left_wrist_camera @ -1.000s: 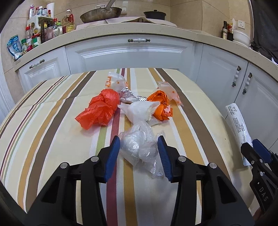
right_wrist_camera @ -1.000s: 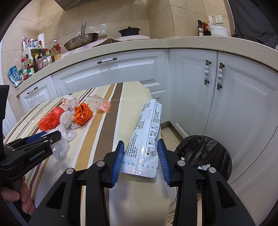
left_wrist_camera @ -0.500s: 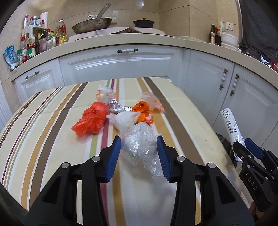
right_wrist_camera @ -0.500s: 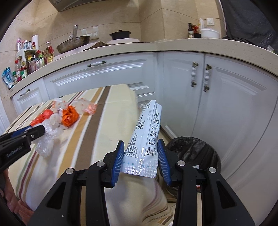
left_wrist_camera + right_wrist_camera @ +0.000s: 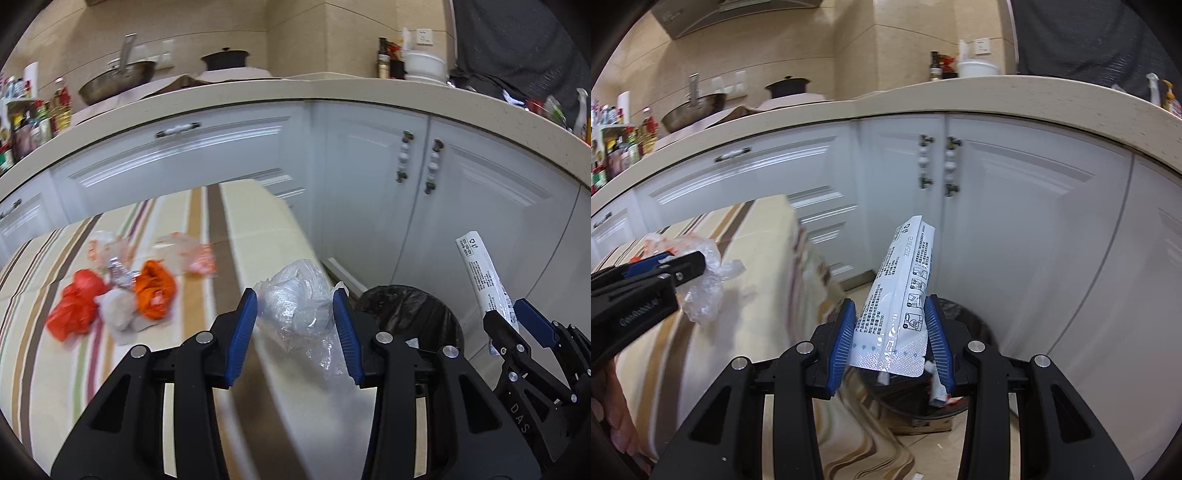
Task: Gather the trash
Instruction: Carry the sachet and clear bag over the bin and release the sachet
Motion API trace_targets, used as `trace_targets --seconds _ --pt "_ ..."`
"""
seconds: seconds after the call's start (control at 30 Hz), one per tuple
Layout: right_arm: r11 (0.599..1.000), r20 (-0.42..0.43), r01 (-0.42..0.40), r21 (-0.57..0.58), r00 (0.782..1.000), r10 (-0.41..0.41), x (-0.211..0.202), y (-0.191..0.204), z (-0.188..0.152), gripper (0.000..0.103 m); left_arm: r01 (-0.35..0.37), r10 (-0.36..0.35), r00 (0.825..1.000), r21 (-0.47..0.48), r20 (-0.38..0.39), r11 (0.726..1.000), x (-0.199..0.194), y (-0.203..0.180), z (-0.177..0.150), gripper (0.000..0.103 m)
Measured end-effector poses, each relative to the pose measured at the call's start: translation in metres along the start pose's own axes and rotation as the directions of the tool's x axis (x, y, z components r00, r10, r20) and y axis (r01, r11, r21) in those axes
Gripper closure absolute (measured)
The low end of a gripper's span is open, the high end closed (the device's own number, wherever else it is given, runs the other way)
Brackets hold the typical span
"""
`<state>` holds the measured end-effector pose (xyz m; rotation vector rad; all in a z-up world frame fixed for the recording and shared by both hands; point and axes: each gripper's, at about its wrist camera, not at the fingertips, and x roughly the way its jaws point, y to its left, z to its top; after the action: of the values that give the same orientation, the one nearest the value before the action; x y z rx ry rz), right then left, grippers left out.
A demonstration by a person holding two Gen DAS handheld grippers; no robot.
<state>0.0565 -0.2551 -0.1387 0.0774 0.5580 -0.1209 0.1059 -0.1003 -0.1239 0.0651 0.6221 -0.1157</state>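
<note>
Both grippers have swung from over the striped counter [image 5: 207, 236] toward the black-lined trash bin [image 5: 413, 314] at lower right. Crumpled clear plastic film [image 5: 299, 302], light, soft and springy, sits clamped between the left gripper's [image 5: 295, 325] blue fingers [image 5: 242, 328]; pinching its bulk suits it. Right gripper [image 5: 890, 343] fingers grip a slick white printed pouch [image 5: 905, 295] near its sealed end, above the bin. Orange bags [image 5: 153, 284] remain at lower left.
</note>
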Motion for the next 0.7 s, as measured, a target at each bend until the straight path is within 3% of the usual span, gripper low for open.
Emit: trace_targets --seconds 0.4,0.7 --pt "0.997 -0.006 0.065 0.048 0.998 -0.064 0.017 -0.049 0.007 0.063 0.045 -0.04 0.998 0.077 -0.056 0.996 0.047 -0.073 0.014 0.061" --pt "0.995 -0.024 0.073 0.068 0.997 -0.072 0.033 -0.065 0.001 0.064 0.044 -0.035 0.996 0.123 -0.081 0.991 0.068 -0.098 0.012 0.061"
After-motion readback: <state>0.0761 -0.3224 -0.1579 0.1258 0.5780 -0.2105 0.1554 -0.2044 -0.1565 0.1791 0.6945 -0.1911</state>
